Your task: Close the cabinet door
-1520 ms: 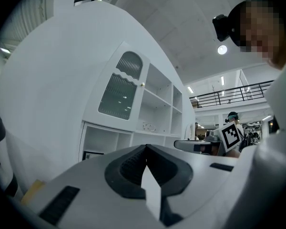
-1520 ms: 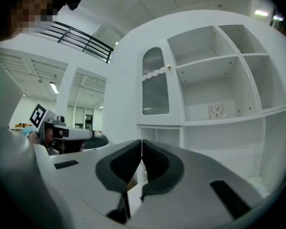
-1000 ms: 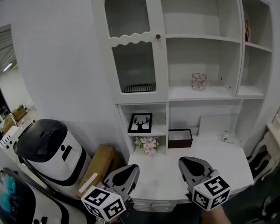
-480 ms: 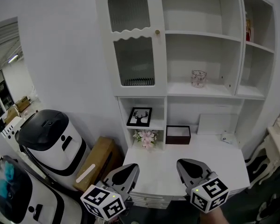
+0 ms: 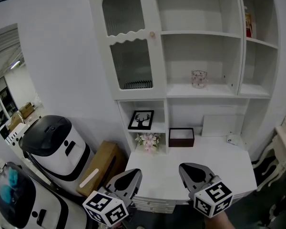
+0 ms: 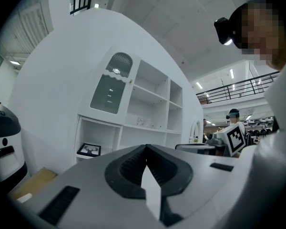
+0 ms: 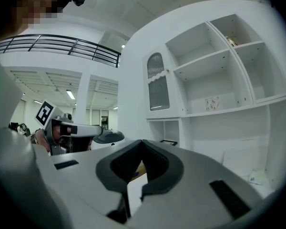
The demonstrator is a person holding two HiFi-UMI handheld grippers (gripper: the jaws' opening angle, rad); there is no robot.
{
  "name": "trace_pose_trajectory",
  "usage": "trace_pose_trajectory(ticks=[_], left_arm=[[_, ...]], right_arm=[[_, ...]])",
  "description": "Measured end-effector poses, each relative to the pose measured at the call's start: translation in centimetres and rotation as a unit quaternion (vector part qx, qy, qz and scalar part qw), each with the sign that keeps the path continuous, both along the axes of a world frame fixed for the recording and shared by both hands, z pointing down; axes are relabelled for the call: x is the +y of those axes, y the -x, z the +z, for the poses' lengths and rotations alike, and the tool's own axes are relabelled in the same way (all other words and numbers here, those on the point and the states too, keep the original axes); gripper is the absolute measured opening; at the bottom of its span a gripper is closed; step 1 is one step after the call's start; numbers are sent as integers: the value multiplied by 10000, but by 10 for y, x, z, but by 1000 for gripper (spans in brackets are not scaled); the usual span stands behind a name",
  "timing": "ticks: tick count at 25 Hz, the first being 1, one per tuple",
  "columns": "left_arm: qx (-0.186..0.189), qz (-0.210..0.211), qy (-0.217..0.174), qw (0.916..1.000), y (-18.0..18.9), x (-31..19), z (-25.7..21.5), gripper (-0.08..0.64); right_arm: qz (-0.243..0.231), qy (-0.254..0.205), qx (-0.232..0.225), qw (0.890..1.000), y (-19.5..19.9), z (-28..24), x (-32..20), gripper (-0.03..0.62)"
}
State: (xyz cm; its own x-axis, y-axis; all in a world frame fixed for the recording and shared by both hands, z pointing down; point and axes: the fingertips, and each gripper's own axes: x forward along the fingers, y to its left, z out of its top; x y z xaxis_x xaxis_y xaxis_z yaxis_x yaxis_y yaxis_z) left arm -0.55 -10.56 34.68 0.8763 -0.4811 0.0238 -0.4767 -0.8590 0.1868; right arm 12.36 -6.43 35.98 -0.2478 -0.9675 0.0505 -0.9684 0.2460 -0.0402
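Note:
The white cabinet door (image 5: 128, 46), with an arched ribbed-glass pane and a small knob (image 5: 152, 34), covers the upper left compartment; I cannot tell whether it sits fully flush. The same door (image 6: 112, 85) shows far off in the left gripper view, and the door (image 7: 157, 87) also appears in the right gripper view. My left gripper (image 5: 135, 171) hangs low in front of the desk, shut and empty, its tips (image 6: 146, 147) meeting. My right gripper (image 5: 182, 166) is beside it, also shut with nothing held, and its tips (image 7: 142, 141) are together. Both are well short of the cabinet.
Open shelves hold a glass cup (image 5: 199, 78), a deer picture (image 5: 141, 119), pink flowers (image 5: 148, 140) and a dark box (image 5: 181, 137). The white desk top (image 5: 229, 166) juts out below. A white-and-black machine (image 5: 57, 147) and a cardboard box (image 5: 97, 168) stand at the left.
The view has drawn back slightly, so the cabinet sits a little farther off. Both grippers stay shut and side by side. The door looks unchanged.

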Motion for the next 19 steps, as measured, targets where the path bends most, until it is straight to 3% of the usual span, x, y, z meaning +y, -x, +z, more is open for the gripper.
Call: trace_pose_trajectory(ticks=[19], left_arm=[[-99,134,55,9998,-29,-17,5,6]], right_arm=[[49,83,-126,9999,-22,11,-14,5]])
